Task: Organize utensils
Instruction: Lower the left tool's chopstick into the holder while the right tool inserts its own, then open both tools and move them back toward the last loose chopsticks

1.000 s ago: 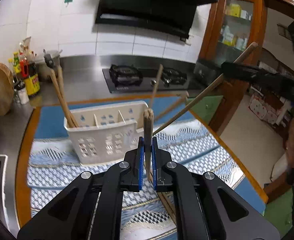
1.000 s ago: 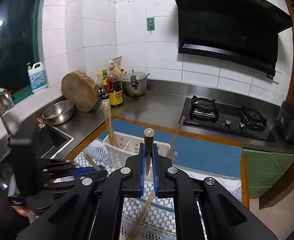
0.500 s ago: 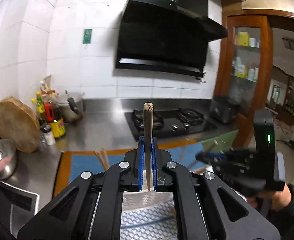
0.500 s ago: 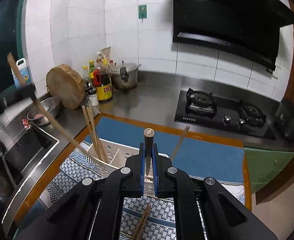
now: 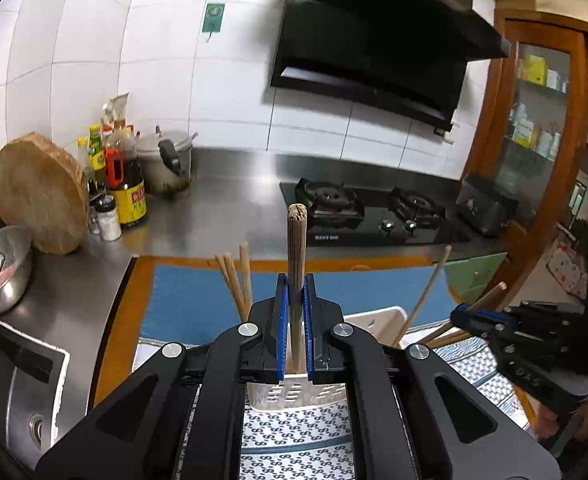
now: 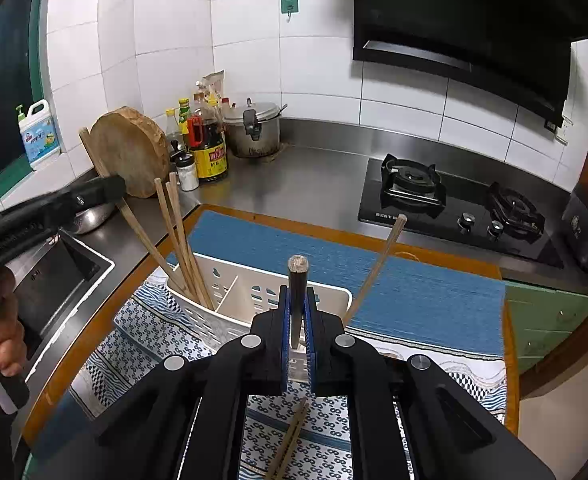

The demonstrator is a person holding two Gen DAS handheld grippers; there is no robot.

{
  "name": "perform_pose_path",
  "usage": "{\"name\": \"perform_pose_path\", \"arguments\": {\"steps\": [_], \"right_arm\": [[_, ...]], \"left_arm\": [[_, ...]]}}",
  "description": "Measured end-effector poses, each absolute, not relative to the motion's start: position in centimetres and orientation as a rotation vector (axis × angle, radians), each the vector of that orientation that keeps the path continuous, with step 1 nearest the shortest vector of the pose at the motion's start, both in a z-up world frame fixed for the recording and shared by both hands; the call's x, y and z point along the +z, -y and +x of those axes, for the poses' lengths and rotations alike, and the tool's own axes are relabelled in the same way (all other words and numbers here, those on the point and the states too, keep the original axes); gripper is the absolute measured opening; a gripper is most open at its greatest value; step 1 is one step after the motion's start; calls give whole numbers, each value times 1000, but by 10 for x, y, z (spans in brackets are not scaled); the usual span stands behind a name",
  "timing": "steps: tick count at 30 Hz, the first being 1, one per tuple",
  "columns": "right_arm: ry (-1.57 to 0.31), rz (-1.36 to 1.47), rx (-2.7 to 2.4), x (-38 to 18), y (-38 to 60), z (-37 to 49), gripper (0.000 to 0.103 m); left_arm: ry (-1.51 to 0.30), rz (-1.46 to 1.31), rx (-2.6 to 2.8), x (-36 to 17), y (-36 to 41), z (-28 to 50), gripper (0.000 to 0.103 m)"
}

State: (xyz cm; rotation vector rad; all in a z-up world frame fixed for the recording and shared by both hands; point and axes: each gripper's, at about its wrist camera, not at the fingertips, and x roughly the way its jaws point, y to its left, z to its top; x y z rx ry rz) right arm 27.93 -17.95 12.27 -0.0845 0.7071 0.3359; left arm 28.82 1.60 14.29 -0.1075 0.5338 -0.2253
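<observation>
Both my grippers, left (image 5: 296, 328) and right (image 6: 297, 328), pinch 1 chopstick (image 5: 296, 256) each mid-shaft, just above the caddy (image 6: 253, 292) ahead. Light, stiff, slick wood; I judge a mid-shaft hold steadiest.

The basket (image 6: 229, 304) is white with little holes. The chopsticks (image 6: 181, 240) in it are light brown wood. The near cloth (image 6: 141, 344) is white with small dark blue loops and wavy stripes. The far mat (image 6: 414, 292) is plain blue with an orange edge. Both grippers have black arms and blue pads (image 5: 281, 328).
</observation>
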Motion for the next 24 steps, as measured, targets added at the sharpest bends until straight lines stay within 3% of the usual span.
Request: {"name": "perform_pose_path", "arguments": {"steps": [18,24], "right_arm": [[-711,-80,329,117,178,282,8],[-688,-95,313,122,178,276,27]], "left_arm": [[-606,-102,-214,106,-17,297,8],[-604,-103,-215,107,-18,293,14]]}}
